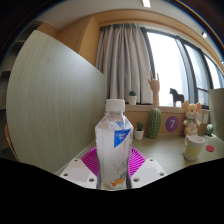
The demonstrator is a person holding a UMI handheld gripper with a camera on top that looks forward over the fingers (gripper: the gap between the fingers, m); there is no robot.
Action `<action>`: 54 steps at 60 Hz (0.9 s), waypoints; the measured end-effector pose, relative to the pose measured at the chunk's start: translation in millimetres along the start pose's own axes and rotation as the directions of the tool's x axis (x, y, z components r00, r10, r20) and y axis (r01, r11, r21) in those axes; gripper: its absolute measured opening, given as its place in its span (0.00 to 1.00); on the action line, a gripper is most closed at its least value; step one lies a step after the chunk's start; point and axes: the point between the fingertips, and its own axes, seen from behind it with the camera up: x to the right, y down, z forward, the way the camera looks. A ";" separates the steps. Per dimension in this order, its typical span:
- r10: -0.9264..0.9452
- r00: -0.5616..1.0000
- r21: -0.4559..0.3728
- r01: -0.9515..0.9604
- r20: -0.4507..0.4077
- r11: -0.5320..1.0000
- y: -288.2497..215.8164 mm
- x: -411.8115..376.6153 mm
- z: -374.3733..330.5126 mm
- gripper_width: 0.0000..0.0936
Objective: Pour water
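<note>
Gripper view: claw seemingly clamping bottle.

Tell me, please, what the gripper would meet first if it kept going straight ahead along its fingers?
The clear plastic water bottle with the white cap and blue label: it already stands upright between the gripper's pink-padded fingers. Whether the pads press on it is unclear.

One bottle, between two pink pads. One white cup. One purple clock. One small cactus. One giraffe figure, one dark horse figure on sill. One curtain.
</note>
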 end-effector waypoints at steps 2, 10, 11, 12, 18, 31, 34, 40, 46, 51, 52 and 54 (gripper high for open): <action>0.013 1.000 -0.002 -0.013 0.000 1.000 -0.3 0.7 0.1 0.35; 0.071 0.997 -0.027 -0.071 -0.029 0.997 0.2 4.7 -0.7 0.35; 0.089 0.996 -0.027 -0.089 -0.024 0.996 -9.0 16.8 4.0 0.35; 0.113 0.993 -0.015 -0.113 -0.015 0.993 -10.3 26.0 5.5 0.35; 0.316 0.949 0.020 -0.316 -0.003 0.949 -30.8 61.6 14.2 0.36; 0.740 0.669 0.082 -0.743 0.064 0.664 -63.5 135.4 32.0 0.36; 0.817 0.571 0.107 -0.820 0.085 0.562 -67.1 156.6 35.4 0.35; 0.930 0.343 0.132 -0.936 0.130 0.326 -73.1 192.0 43.0 0.35; 0.973 0.108 0.146 -0.986 0.205 0.079 -85.1 217.8 43.6 0.35; 0.961 -0.065 0.154 -0.982 0.270 -0.110 -88.6 240.2 49.4 0.35; 0.955 -0.093 0.153 -0.978 0.281 -0.141 -89.6 243.1 50.0 0.35; 0.944 -0.155 0.150 -0.967 0.292 -0.205 -94.1 247.7 48.1 0.35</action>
